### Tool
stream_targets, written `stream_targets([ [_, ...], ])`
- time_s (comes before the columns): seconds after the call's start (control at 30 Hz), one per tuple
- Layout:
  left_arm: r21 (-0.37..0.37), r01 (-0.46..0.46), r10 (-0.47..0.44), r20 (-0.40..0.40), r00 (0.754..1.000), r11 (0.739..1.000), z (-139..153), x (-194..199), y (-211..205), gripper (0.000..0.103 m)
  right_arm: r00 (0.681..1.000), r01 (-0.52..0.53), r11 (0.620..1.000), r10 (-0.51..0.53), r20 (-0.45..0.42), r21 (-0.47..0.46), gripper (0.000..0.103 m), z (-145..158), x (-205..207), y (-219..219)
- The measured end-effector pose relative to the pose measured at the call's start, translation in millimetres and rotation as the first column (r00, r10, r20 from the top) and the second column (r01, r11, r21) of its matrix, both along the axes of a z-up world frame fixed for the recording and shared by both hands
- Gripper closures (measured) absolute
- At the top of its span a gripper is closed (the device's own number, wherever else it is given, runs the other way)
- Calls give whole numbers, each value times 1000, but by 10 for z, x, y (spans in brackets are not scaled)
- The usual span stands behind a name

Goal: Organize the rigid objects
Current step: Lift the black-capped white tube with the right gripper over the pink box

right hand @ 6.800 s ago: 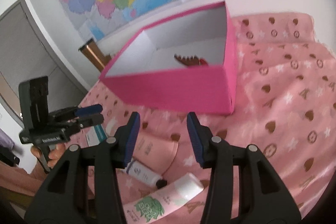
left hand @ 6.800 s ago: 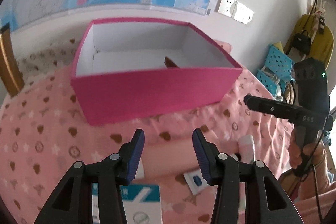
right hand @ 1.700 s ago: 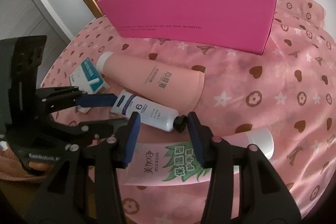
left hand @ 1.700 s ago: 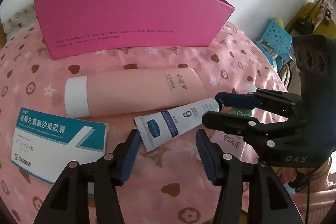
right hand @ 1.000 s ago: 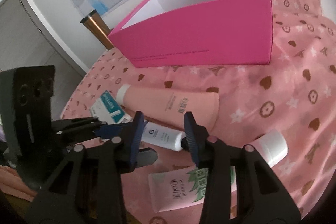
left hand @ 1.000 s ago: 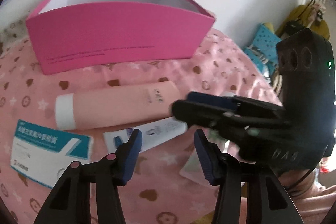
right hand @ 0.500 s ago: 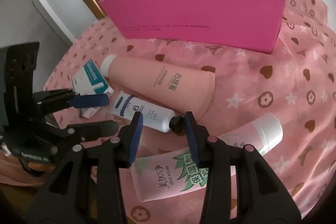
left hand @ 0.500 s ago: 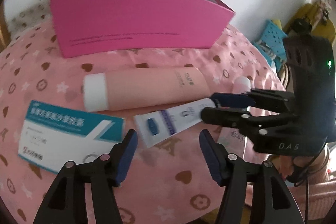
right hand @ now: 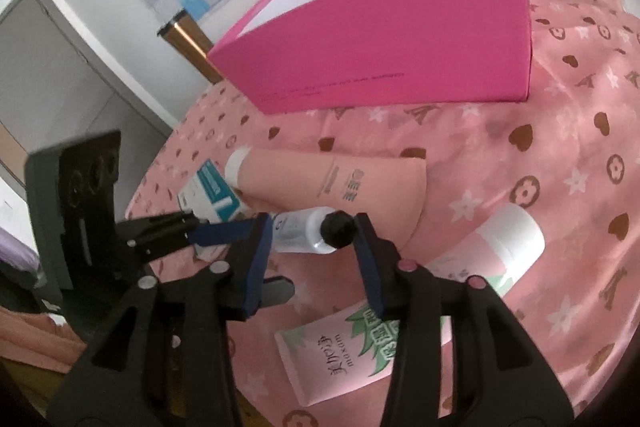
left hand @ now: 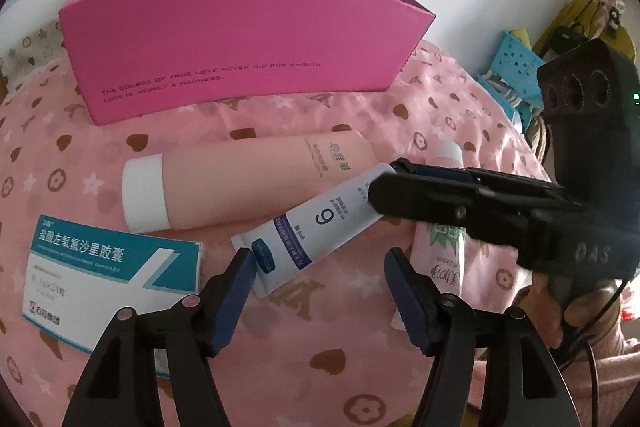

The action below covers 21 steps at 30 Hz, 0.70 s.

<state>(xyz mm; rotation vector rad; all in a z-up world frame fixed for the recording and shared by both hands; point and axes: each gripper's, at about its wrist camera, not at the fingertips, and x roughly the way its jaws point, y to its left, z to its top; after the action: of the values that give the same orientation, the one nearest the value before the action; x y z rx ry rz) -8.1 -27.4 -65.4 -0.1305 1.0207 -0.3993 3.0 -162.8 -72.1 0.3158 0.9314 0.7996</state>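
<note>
A small white tube [left hand: 320,223] with a black cap [right hand: 338,229] lies on the pink cloth against a large peach tube [left hand: 248,183]. My right gripper [right hand: 312,239] is closing: the cap end sits between its jaws, the cap touches the right pad and the left pad lies against the shoulder. In the left wrist view the right gripper [left hand: 386,177] reaches in from the right over that end. My left gripper [left hand: 320,259] is opening just short of the tube's crimped end, and nothing is pressed between its pads. The open pink box [left hand: 240,39] stands behind.
A blue-and-white medicine carton [left hand: 108,263] lies left of the tubes. A pink tube with green print [right hand: 360,339] lies on the right, under the right gripper. A copper flask [right hand: 188,39] stands behind the box. A blue crate [left hand: 516,67] is off the table's right edge.
The right jaws have narrowed onto the small tube's cap end. The left jaws have spread wider. Both hands have stayed nearly in place.
</note>
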Motion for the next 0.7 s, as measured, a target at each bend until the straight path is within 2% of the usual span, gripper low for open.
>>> stream_targets([
  [0.1,-9,-7,7,1,1000,1000,5,9,33,36,1000,-1,999,1,-14,41,73,-7,37,-27],
  [0.23,-7,-38,38,3,999,999,19,32,56,43,1000,-11,993,13,-21,117,77,52,57,-78],
  [0.33,4,-56,55,18,998,998,56,30,69,43,1000,-11,988,14,-17,156,77,141,66,-158],
  [0.5,12,-39,37,93,995,999,318,56,24,46,1000,-20,977,16,19,213,77,411,108,-274],
  [0.7,27,-18,12,194,981,999,745,299,-53,47,994,-11,967,-18,112,255,77,821,240,-407],
])
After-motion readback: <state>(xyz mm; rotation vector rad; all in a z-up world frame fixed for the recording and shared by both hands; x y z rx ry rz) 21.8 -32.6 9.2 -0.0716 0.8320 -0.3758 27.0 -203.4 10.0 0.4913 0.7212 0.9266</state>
